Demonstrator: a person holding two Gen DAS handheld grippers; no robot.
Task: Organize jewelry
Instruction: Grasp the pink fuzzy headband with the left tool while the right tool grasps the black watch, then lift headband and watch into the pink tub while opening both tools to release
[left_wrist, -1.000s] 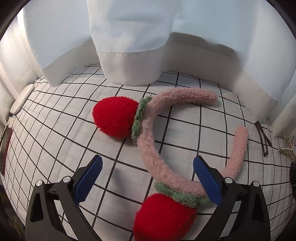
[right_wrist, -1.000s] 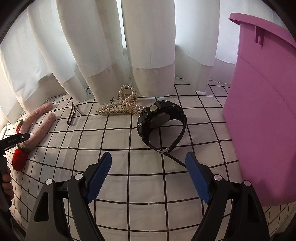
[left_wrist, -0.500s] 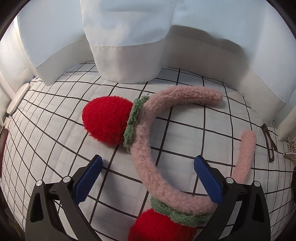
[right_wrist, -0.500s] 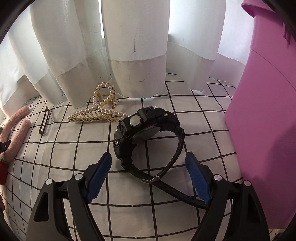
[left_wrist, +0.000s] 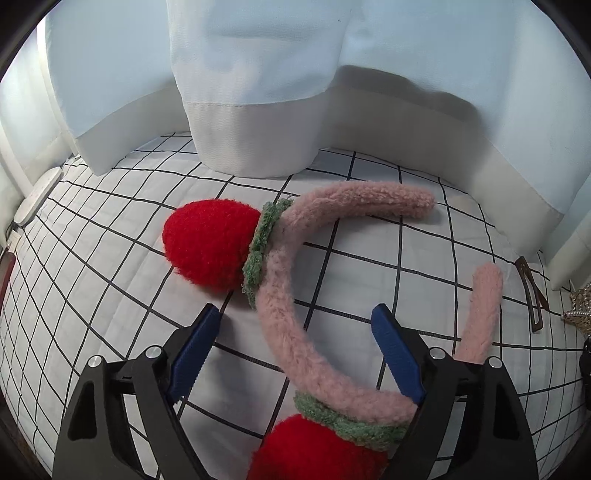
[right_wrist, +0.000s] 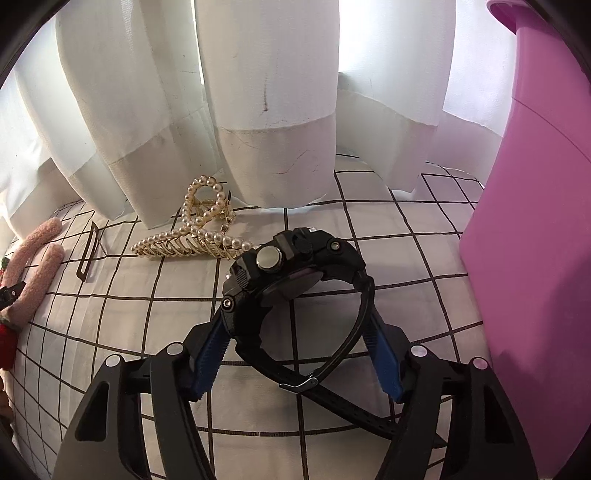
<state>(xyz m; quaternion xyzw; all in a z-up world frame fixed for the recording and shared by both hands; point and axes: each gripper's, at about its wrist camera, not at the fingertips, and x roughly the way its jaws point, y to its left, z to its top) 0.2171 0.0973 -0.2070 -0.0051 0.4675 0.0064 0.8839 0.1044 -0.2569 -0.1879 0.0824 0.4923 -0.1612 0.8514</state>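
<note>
A fuzzy pink headband (left_wrist: 284, 325) with two red strawberry pom-poms (left_wrist: 210, 247) lies on the checked cloth. My left gripper (left_wrist: 295, 354) is open, its blue pads on either side of the band, not touching. A black wristwatch (right_wrist: 295, 280) lies on its side. My right gripper (right_wrist: 299, 354) is open with its pads straddling the watch strap, close to both sides. A pearl claw clip (right_wrist: 195, 236) lies behind the watch, and a thin brown hair clip (right_wrist: 88, 254) lies to its left. The headband's ends (right_wrist: 37, 266) show at the left of the right wrist view.
A purple bin (right_wrist: 532, 236) stands right of the watch. White curtains (right_wrist: 266, 103) hang along the back edge of the cloth. The brown hair clip (left_wrist: 532, 291) and the pearl clip (left_wrist: 580, 310) show at the right edge of the left wrist view.
Both grippers have moved forward and down. The left now straddles the headband; the right now straddles the watch strap. Both stayed open.
</note>
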